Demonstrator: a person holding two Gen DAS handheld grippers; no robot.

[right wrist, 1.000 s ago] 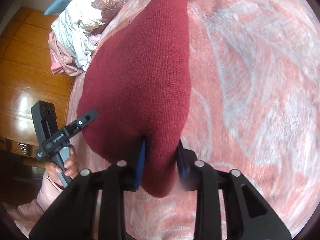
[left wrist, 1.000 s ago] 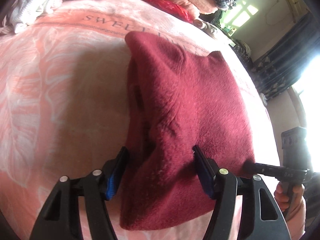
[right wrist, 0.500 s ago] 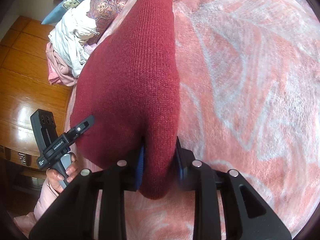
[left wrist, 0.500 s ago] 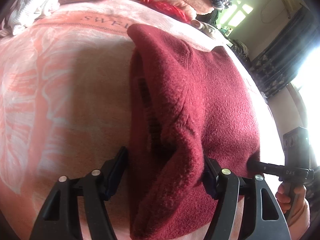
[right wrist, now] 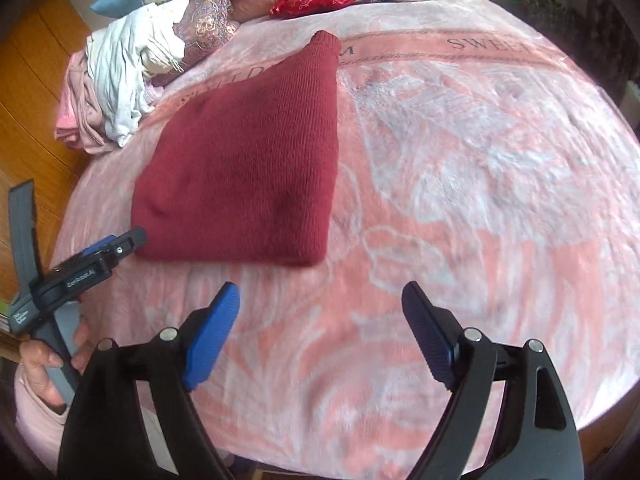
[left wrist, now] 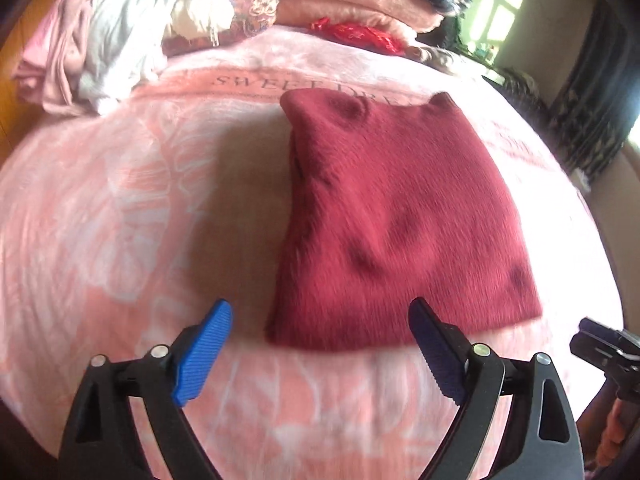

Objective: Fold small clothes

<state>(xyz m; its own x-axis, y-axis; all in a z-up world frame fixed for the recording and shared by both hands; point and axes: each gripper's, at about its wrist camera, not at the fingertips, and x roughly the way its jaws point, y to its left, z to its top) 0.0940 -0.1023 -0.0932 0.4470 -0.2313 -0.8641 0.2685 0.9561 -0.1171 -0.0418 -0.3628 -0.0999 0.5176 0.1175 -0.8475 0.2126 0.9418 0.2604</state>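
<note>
Pink blanket point(left wrist: 120, 208): both grippers' jaws just opened, empty.

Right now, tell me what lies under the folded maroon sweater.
The maroon sweater lies flat on the pink blanket, covering part of its printed lettering. Whether anything else sits beneath it is hidden.

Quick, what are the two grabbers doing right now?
Left gripper: open, just released, holding nothing.
Right gripper: open, just released, empty; the red sweater lies folded.

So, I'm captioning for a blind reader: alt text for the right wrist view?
A folded maroon knit sweater lies flat on a pink floral blanket. The open right tool hovers empty near its edge, beside the left tool; crumpled clothes are piled behind.
</note>
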